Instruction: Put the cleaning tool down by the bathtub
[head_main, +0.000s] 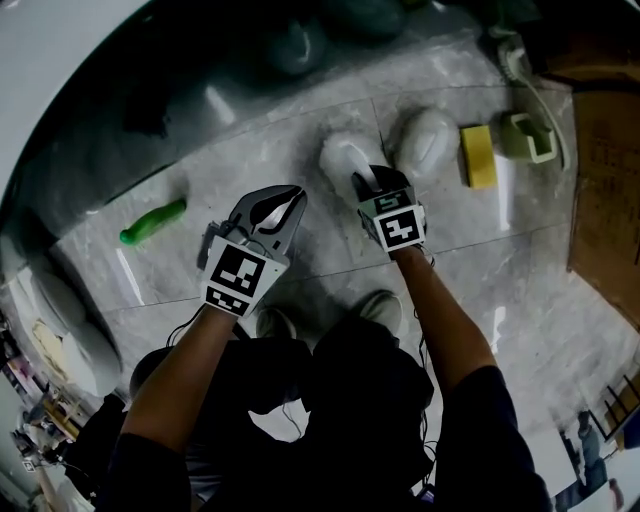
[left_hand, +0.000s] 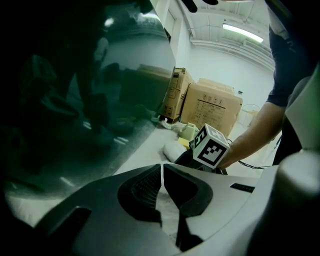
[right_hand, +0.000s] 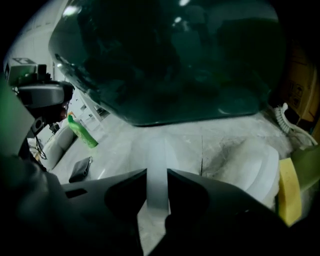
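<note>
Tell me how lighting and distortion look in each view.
Head view: fisheye curves the bathtub rim, glare streaks the floor. Left gripper view: dim, with a bright ceiling light. Right gripper view: dark, vignetted; the cleaning tool looks soft.

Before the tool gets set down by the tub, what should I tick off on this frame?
1. Right claw closed on the cleaning tool, a white strip between its jaws: ok.
2. Left claw shut with nothing in it, out of the way: ok.
3. Bare floor ahead of the tool, next to the bathtub: ok.
4. Green bottle well off to the left of the landing spot: ok.
5. White rounded object lies close on the right, room beside it: cannot tell.
6. Tool already touching the floor: cannot tell.
</note>
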